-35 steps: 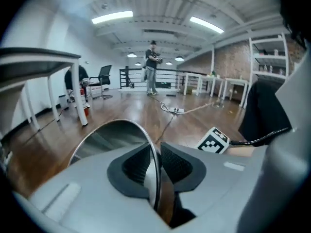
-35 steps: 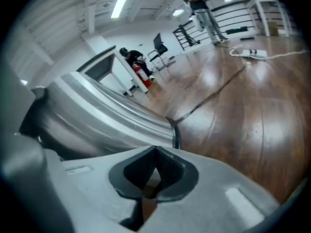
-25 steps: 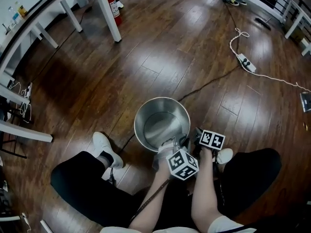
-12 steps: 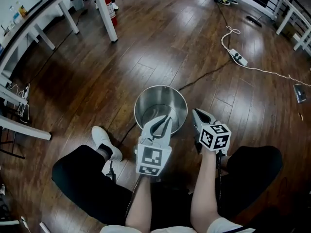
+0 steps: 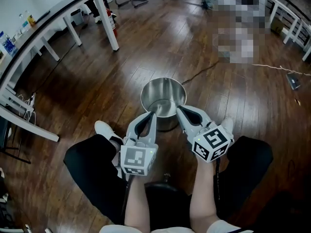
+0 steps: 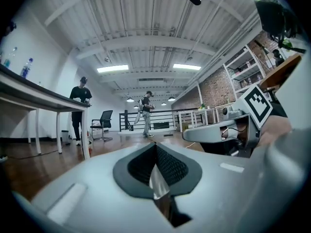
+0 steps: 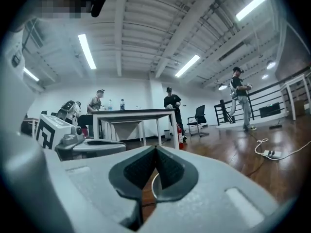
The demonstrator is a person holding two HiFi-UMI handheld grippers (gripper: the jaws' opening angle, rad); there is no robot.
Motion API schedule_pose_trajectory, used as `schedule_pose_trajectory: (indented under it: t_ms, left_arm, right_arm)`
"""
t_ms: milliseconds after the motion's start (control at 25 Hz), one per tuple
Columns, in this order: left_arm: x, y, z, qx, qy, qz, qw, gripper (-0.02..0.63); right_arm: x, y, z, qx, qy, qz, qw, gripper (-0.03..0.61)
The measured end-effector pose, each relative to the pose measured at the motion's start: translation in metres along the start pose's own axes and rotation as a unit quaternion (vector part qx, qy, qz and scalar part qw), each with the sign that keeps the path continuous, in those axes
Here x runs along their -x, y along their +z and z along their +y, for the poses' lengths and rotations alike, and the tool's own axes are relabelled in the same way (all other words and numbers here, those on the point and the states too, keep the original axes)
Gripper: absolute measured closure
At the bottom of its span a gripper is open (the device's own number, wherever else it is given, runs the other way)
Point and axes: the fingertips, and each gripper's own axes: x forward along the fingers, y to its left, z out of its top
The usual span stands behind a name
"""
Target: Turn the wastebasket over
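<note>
The wastebasket [image 5: 163, 100], a shiny metal bucket, stands upright on the wood floor with its open mouth up. Both grippers are held level above its near side, apart from it. My left gripper [image 5: 152, 113] points over the near left rim, its jaws closing to a touch with nothing gripped. In the left gripper view its pads [image 6: 156, 149] meet, and a sliver of the basket [image 6: 158, 187] shows below them. My right gripper [image 5: 179, 108] is shut and empty over the near right rim; a curve of the basket [image 7: 153, 189] shows under its closed pads [image 7: 156, 150].
I sit with my knees either side of the basket and a white shoe [image 5: 104, 130] to its left. A white table leg [image 5: 109, 25] and a fire extinguisher [image 5: 113, 19] stand far left. A black cable [image 5: 195, 75] runs behind the basket. People stand in the distance [image 6: 145, 113].
Both grippers rose from the basket's near rim and swung level. The left jaws, open half a second ago, are now shut. The basket stayed upright on the floor.
</note>
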Motion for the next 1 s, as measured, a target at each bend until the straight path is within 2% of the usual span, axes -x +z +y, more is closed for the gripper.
schedule_pose_trajectory:
  t_ms: [160,480,640,800,1000]
  left_arm:
    - [0.062,-0.012,-0.01,0.004,-0.01,-0.001,0.9999,0.598]
    - [0.19,-0.023,-0.02,0.037,-0.033,-0.017,0.9986,0.598]
    - [0.242,-0.022,-0.027,0.043,-0.049,-0.028,0.9975,0.598]
    - [0.286,-0.014,-0.038,0.031,-0.065,-0.037,0.9967,0.598]
    - [0.337,-0.023,-0.041,0.034,-0.061,-0.013,0.9975,0.597]
  right_arm:
    - [0.035,-0.017,0.057,-0.008,-0.018,-0.003,1.0,0.588]
    - [0.116,-0.055,0.166,-0.015,-0.076,0.01,0.997,0.588]
    - [0.141,-0.057,0.207,-0.013,-0.104,0.008,0.994,0.588]
    - [0.165,-0.056,0.248,0.0,-0.129,0.01,0.992,0.588]
    - [0.199,-0.062,0.294,-0.008,-0.16,-0.006,0.987,0.588]
